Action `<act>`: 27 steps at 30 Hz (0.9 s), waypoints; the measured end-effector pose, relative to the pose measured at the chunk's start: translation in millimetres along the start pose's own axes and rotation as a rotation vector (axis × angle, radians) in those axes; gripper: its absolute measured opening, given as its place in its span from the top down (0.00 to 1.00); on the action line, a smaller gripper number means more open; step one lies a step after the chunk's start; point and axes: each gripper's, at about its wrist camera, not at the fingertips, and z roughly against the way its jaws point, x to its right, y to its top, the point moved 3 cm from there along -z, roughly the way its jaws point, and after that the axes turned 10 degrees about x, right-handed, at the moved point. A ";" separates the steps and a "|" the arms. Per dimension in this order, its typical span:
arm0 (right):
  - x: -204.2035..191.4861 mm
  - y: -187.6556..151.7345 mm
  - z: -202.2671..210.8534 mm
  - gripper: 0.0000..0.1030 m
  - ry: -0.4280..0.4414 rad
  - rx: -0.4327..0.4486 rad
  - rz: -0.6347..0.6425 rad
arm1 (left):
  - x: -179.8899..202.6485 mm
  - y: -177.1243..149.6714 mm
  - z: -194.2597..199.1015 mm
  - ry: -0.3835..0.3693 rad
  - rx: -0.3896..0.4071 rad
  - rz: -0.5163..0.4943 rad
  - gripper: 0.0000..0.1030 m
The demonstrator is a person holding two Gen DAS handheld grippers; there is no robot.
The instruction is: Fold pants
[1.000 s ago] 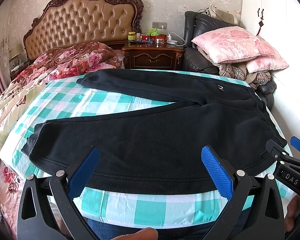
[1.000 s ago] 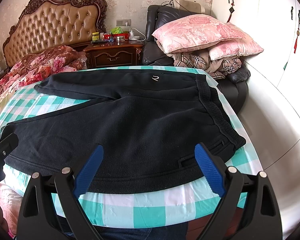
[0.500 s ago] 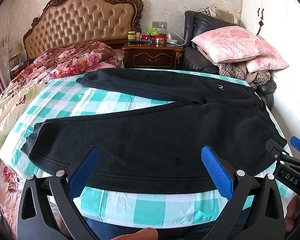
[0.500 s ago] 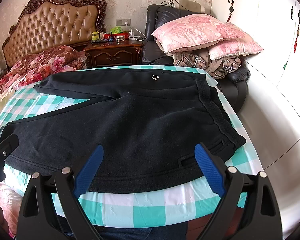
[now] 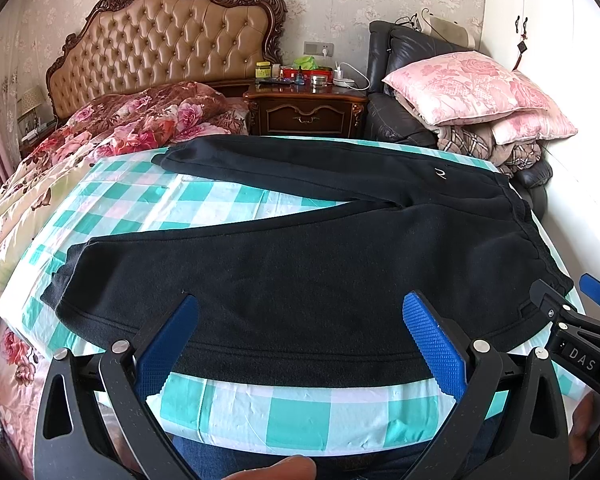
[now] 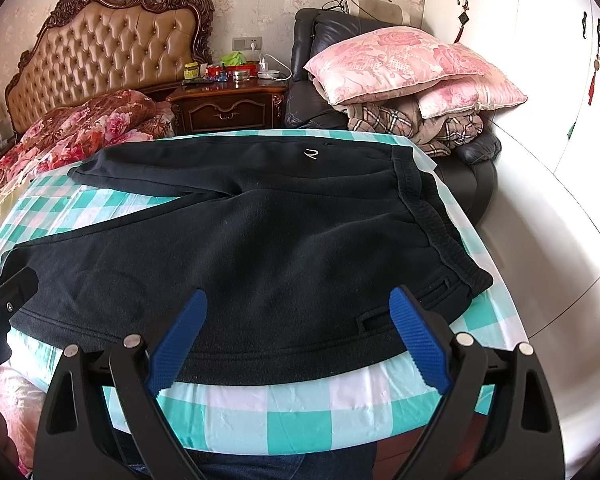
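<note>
Black fleece pants (image 5: 320,264) lie flat on a teal-and-white checked sheet (image 5: 300,408), legs spread apart to the left, waistband at the right. They also show in the right wrist view (image 6: 260,256), with the waistband (image 6: 428,216) at the right. My left gripper (image 5: 300,336) is open and empty, above the near edge of the near leg. My right gripper (image 6: 300,332) is open and empty, above the near edge by the hip; it also shows in the left wrist view (image 5: 572,320).
A floral quilt (image 5: 112,128) covers the bed at the left under a tufted headboard (image 5: 164,40). A wooden nightstand (image 5: 308,108) with small items stands behind. A black chair with pink pillows (image 5: 472,88) is at the back right. A white wall (image 6: 540,160) is at the right.
</note>
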 end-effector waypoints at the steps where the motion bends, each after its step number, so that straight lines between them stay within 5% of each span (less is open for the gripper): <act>1: 0.0 0.2 0.0 0.10 0.000 0.000 0.000 | -0.1 -0.2 0.4 0.000 0.001 0.000 0.04; 19: 19.5 -6.7 -16.6 0.07 0.013 -0.040 -0.045 | 3.5 -5.8 -13.3 -0.006 -0.027 -0.020 0.04; 27: 85.2 14.1 -54.8 0.06 -0.045 -0.102 -0.131 | 10.1 25.5 -29.4 -0.176 -0.191 0.049 0.04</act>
